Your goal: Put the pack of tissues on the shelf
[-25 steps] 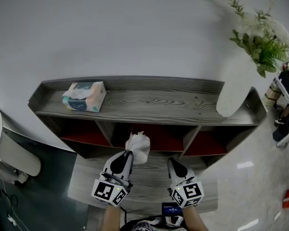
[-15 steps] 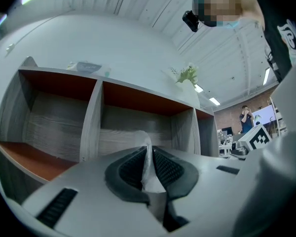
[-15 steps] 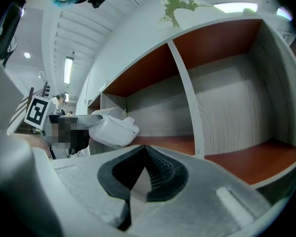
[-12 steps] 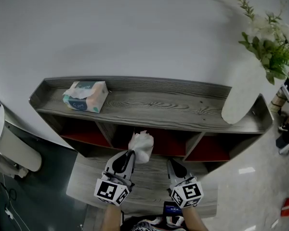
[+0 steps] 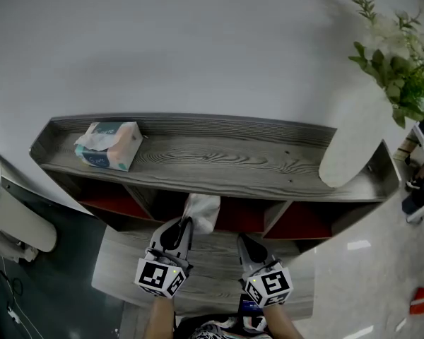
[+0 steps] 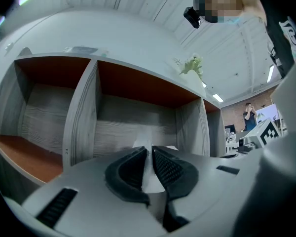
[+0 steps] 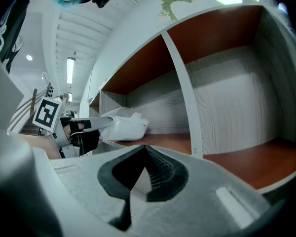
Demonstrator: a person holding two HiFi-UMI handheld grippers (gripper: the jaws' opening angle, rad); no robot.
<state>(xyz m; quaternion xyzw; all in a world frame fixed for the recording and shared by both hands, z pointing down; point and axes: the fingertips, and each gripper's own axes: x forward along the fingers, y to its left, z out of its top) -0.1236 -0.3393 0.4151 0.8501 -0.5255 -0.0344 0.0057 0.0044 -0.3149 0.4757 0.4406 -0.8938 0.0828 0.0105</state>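
A white soft pack of tissues (image 5: pixel 202 211) is pinched by its edge in my left gripper (image 5: pixel 175 237), which is shut on it. The pack reaches into the middle compartment of the grey wooden shelf unit (image 5: pixel 219 157), its far end hidden under the top board. In the left gripper view the thin white pack edge (image 6: pixel 149 168) sits between the dark pads. The right gripper view shows the pack (image 7: pixel 124 126) low over the red-brown compartment floor. My right gripper (image 5: pixel 249 248) is beside the left one, shut with nothing between its fingers (image 7: pixel 160 169).
A teal and peach tissue box (image 5: pixel 107 145) lies on the top board at the left. A tall white vase (image 5: pixel 353 136) with green and white flowers stands at the right end. A lower grey board (image 5: pixel 212 277) lies under both grippers. A white rounded object (image 5: pixel 14 224) is at far left.
The left gripper has pushed the pack forward, so its far end now lies under the top board inside the middle compartment. The right gripper has kept alongside, still shut.
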